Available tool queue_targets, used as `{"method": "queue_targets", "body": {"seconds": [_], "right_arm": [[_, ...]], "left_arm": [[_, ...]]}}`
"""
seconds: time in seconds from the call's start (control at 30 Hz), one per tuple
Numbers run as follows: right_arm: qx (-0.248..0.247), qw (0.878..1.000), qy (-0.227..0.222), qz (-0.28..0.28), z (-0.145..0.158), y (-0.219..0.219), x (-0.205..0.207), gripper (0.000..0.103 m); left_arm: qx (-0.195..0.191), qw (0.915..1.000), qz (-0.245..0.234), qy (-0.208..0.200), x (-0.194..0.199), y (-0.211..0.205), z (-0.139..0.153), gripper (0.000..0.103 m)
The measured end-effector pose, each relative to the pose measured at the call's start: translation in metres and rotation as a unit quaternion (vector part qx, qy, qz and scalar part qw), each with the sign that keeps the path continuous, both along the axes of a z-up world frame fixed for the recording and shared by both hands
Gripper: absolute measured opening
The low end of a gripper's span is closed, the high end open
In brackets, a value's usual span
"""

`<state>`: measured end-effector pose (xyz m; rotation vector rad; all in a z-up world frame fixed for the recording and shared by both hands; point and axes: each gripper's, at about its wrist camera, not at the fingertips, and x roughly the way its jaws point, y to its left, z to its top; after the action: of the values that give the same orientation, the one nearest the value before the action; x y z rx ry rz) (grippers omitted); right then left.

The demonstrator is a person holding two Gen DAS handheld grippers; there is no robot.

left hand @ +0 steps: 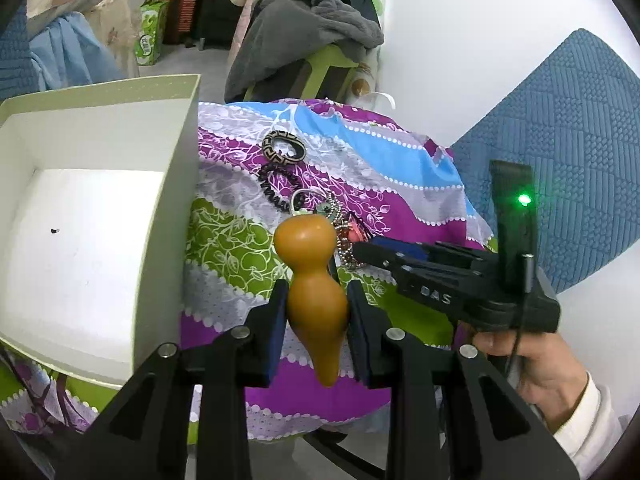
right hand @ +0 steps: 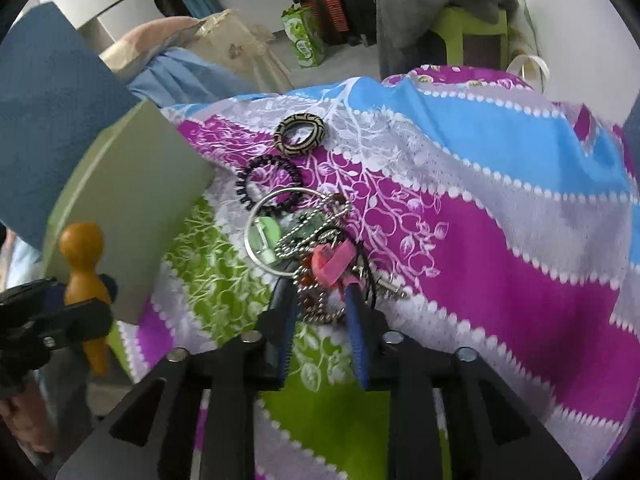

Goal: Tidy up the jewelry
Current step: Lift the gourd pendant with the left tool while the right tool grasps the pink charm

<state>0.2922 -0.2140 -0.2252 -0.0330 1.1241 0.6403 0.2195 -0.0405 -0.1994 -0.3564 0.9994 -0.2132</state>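
Observation:
My left gripper (left hand: 316,292) is shut on an orange gourd-shaped pendant (left hand: 310,276), held upright just right of the open white box (left hand: 168,184). The same gourd (right hand: 82,256) shows at the left of the right wrist view, in front of the box wall (right hand: 140,184). My right gripper (right hand: 319,292) is down on the patterned cloth (right hand: 480,240), its jaws apart around a ball chain (right hand: 320,308) in a tangled pile. The pile has a metal ring (right hand: 276,232) and a pink piece (right hand: 332,262). Beyond lie a black coil band (right hand: 268,184) and a patterned bangle (right hand: 300,133).
The box floor holds only a small dark speck (left hand: 54,231). A hand in a white sleeve (left hand: 540,364) holds the right gripper. A blue quilted cushion (left hand: 580,140) is at the right. A chair piled with grey clothes (left hand: 304,28) stands behind the cloth-covered surface.

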Motion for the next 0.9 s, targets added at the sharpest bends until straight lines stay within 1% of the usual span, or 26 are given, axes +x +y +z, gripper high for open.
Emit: {"method": "queue_targets", "body": {"seconds": [0.07, 0.2, 0.23, 0.27, 0.3, 0.43, 0.6, 0.67, 0.73, 0.8, 0.9], "right_arm": [[-0.002, 1.000, -0.008, -0.005, 0.000, 0.002, 0.004, 0.024], [-0.008, 1.000, -0.020, -0.004, -0.002, 0.005, 0.009, 0.024], [-0.009, 1.000, -0.016, 0.000, -0.006, 0.007, 0.010, 0.023], [-0.012, 1.000, -0.018, 0.001, -0.006, 0.007, 0.009, 0.018], [-0.017, 1.000, -0.025, -0.001, -0.004, 0.007, 0.009, 0.016], [0.005, 0.999, -0.031, -0.009, 0.009, 0.003, 0.005, 0.015], [0.024, 0.998, -0.037, -0.035, 0.029, -0.009, -0.012, 0.015], [0.028, 0.998, -0.033, -0.049, 0.034, -0.014, -0.019, 0.016], [0.047, 0.997, -0.022, -0.065, 0.038, -0.021, -0.026, 0.015], [0.067, 0.995, -0.001, -0.075, 0.039, -0.025, -0.032, 0.015], [0.071, 0.993, 0.030, -0.088, 0.034, -0.027, -0.041, 0.015]], "left_arm": [[0.008, 1.0000, -0.001, -0.001, 0.000, -0.002, 0.000, 0.030], [0.006, 1.0000, -0.001, 0.000, 0.001, -0.002, 0.000, 0.030], [0.006, 1.0000, -0.001, 0.000, 0.002, -0.002, 0.000, 0.030], [0.005, 1.0000, 0.000, 0.000, 0.002, -0.002, 0.000, 0.030], [0.005, 1.0000, 0.000, 0.000, 0.002, -0.002, 0.000, 0.030], [0.006, 1.0000, -0.002, -0.002, 0.000, -0.003, 0.003, 0.030], [0.007, 1.0000, -0.005, 0.001, -0.002, -0.001, 0.008, 0.030], [0.010, 0.9999, -0.006, 0.002, -0.003, -0.001, 0.010, 0.030], [0.013, 0.9999, -0.006, 0.008, -0.003, -0.001, 0.010, 0.030], [0.010, 0.9999, -0.008, 0.012, -0.003, -0.001, 0.011, 0.030], [0.014, 0.9998, -0.009, 0.010, -0.006, -0.001, 0.014, 0.030]]}}
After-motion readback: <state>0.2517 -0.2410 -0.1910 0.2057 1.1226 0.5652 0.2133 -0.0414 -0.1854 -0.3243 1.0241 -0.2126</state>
